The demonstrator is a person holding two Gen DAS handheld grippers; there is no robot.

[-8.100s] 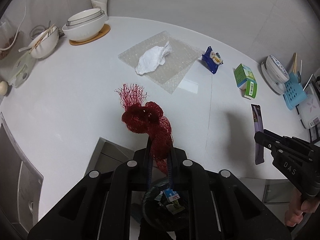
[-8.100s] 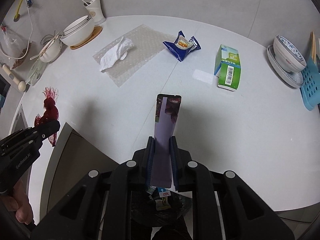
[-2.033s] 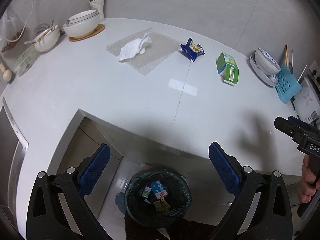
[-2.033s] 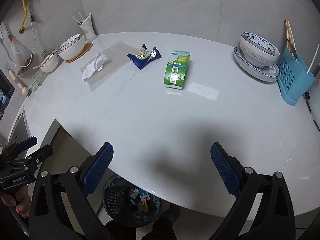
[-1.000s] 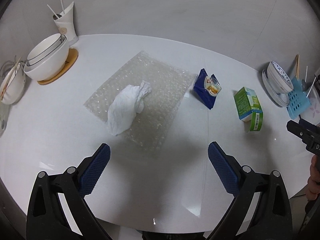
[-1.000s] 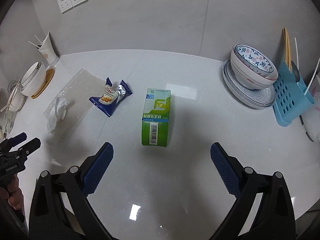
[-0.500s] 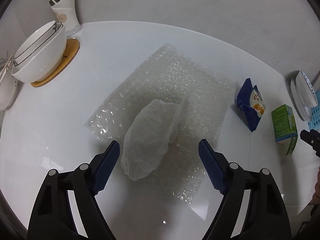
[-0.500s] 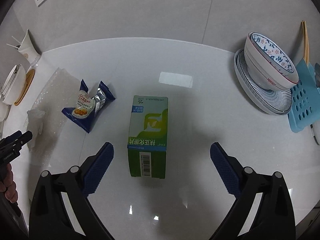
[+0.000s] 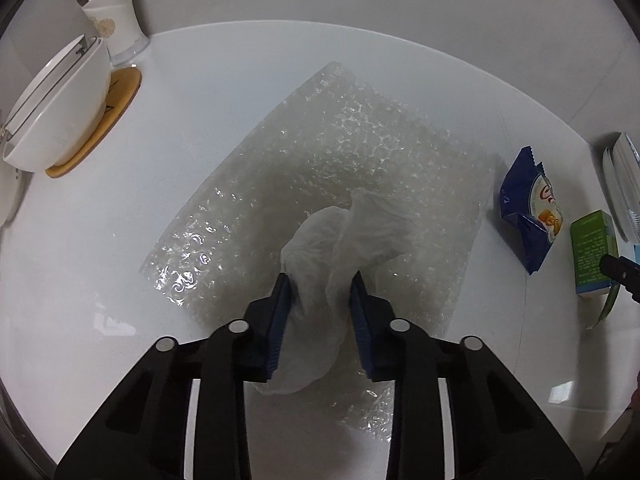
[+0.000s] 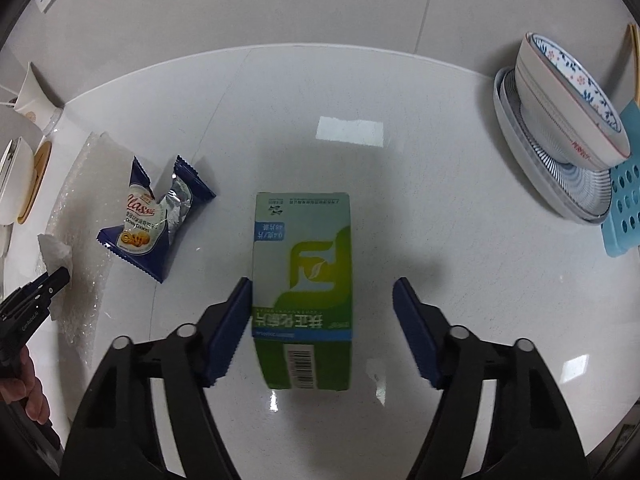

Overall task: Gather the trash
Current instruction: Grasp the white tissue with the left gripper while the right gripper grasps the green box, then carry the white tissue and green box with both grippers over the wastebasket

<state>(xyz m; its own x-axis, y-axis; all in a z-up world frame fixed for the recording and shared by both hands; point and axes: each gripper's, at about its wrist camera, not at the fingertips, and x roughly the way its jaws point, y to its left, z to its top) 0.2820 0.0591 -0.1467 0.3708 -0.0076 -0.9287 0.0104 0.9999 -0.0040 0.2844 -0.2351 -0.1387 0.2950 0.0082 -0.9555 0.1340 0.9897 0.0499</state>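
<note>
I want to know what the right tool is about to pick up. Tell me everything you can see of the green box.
The green box is a small rectangular carton, apparently cardboard, green and pale grey-white with a green logo, a blue label, Chinese print and a barcode on its near end. It looks closed and undented and lies flat on the white counter, lengthwise toward the camera. It sits between the fingers of the right tool: the left pad is at or nearly at its side, the right pad clearly apart.
</note>
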